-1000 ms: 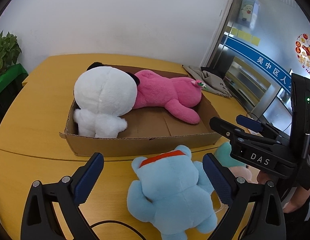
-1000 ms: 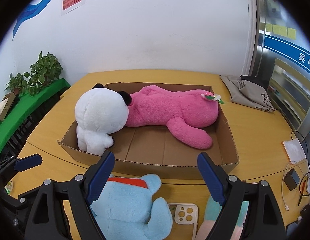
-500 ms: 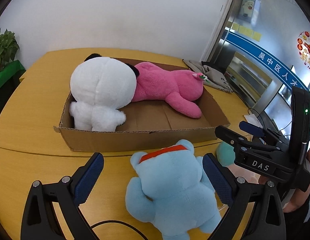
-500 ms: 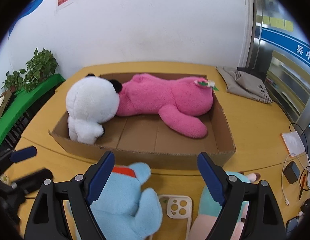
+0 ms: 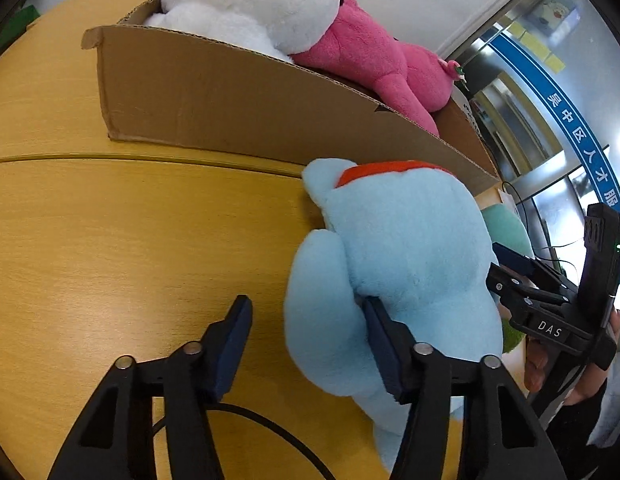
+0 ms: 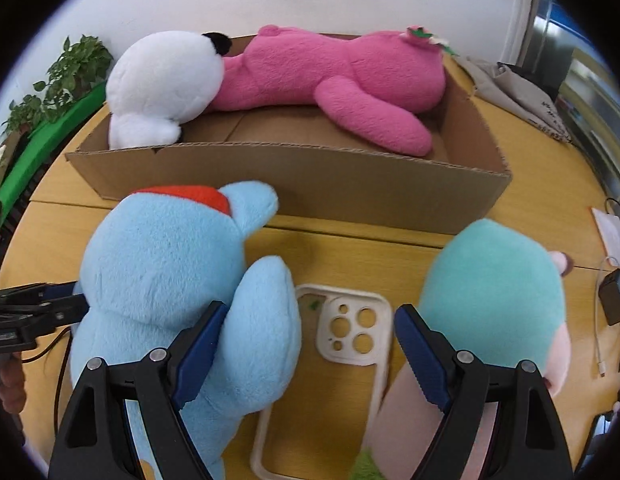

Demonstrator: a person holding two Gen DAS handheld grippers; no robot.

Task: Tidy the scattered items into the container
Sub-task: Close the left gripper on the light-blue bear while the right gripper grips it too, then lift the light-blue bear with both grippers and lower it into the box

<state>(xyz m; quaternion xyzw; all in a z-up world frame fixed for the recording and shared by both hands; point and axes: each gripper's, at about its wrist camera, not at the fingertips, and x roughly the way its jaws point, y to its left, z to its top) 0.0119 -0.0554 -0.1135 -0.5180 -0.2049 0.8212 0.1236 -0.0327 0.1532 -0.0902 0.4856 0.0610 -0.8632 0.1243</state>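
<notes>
A shallow cardboard box [image 5: 229,92] [image 6: 310,176] on the yellow table holds a white plush [image 5: 249,0] [image 6: 161,80] and a pink plush [image 5: 366,56] [image 6: 330,68]. In front of it lies a light blue plush [image 5: 410,260] [image 6: 161,272] with a red collar. My left gripper [image 5: 307,344] is closing around one blue limb: the right pad touches the fur, the left pad stands clear of it. My right gripper [image 6: 310,348] hangs open over a white phone case [image 6: 350,332], between the blue plush and a teal plush [image 6: 494,280] [image 5: 506,232].
A grey cloth bag [image 6: 510,88] lies at the back right of the table. A charger with cables [image 6: 610,296] sits at the right edge. Potted plants [image 6: 69,72] stand off the table's left. A black cable [image 5: 249,412] trails under my left gripper.
Both grippers have sunk towards the table and tilted further down. The left jaws have narrowed from wide open, with a limb of the blue plush now between them. The right jaws stayed wide.
</notes>
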